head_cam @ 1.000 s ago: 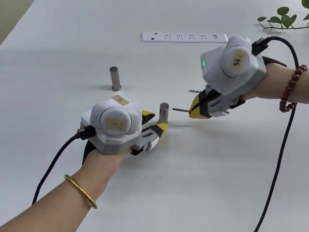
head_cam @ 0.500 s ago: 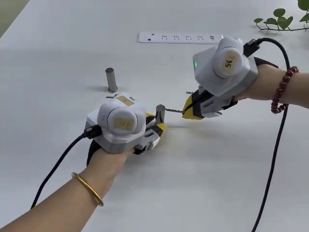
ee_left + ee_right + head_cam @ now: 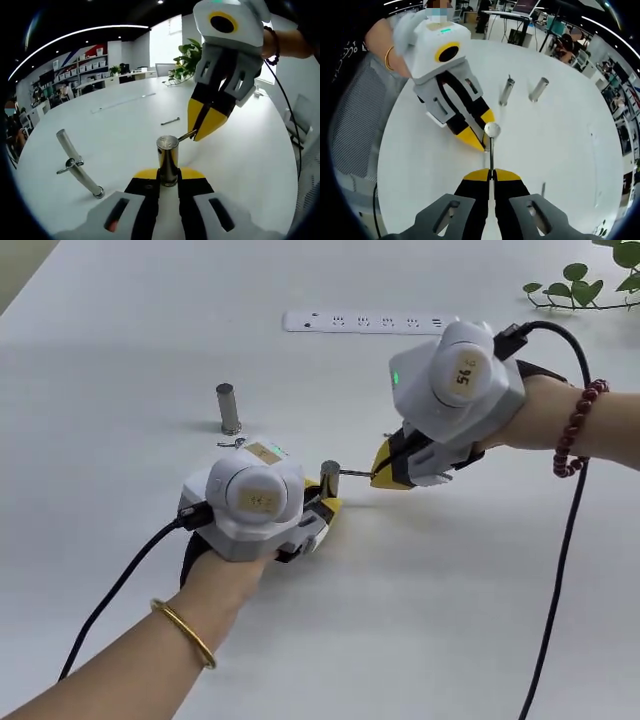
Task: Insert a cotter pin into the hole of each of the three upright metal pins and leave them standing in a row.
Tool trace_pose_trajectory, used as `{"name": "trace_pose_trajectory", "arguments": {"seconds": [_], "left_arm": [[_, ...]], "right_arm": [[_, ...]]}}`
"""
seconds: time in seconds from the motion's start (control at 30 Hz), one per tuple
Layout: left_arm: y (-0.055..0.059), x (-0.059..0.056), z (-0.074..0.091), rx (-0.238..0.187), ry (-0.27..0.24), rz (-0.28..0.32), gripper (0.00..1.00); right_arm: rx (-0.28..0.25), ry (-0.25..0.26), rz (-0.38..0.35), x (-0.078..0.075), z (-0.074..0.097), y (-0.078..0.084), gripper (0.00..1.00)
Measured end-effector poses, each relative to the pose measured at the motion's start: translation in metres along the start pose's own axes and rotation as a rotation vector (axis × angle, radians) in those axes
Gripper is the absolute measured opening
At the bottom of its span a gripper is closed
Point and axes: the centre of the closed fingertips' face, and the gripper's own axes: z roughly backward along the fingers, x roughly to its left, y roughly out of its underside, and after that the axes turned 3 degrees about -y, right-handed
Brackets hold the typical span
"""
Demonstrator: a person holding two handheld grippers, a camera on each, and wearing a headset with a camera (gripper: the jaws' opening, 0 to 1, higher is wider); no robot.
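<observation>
At the bench's (image 3: 450,620) middle, the left claw (image 3: 325,508) clamped the upright pin (image 3: 329,478) while the right claw (image 3: 385,475) pinched a cotter (image 3: 355,473), tip at the pin's top; aimed off the hole, it could skid and tilt the pin.

A broad white table (image 3: 120,330) carries a white power strip (image 3: 370,322) and a trailing green plant (image 3: 574,272) at its far edge, while beyond it shelves (image 3: 87,65) line the wall under a long ceiling light strip (image 3: 75,34), beside a bright window (image 3: 165,47).
</observation>
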Motion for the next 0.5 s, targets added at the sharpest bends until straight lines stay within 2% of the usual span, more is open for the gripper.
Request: {"name": "trace_pose_trajectory", "arguments": {"seconds": [0.1, 0.13, 0.17, 0.37, 0.5], "left_arm": [[0.0048, -0.0001, -0.0012, 0.018, -0.004, -0.004, 0.10], [0.0032, 0.0010, -0.0016, 0.005, -0.014, -0.005, 0.10], [0.0046, 0.0005, -0.0007, 0.015, -0.011, -0.004, 0.10], [0.0034, 0.0014, -0.0007, 0.012, -0.008, -0.008, 0.10], [0.0033, 0.0012, -0.0003, 0.012, -0.009, -0.011, 0.10]], "right_arm": [[0.000, 0.002, 0.006, 0.0006, 0.0007, -0.0018, 0.00], [-0.001, 0.001, 0.008, 0.0011, 0.0008, -0.0024, 0.00], [0.000, 0.003, 0.010, 0.0009, 0.0010, -0.0023, 0.00], [-0.001, 0.005, 0.017, 0.0011, 0.0020, -0.0033, 0.00], [-0.020, 0.002, 0.021, 0.0025, 0.0030, -0.0091, 0.00]]}}
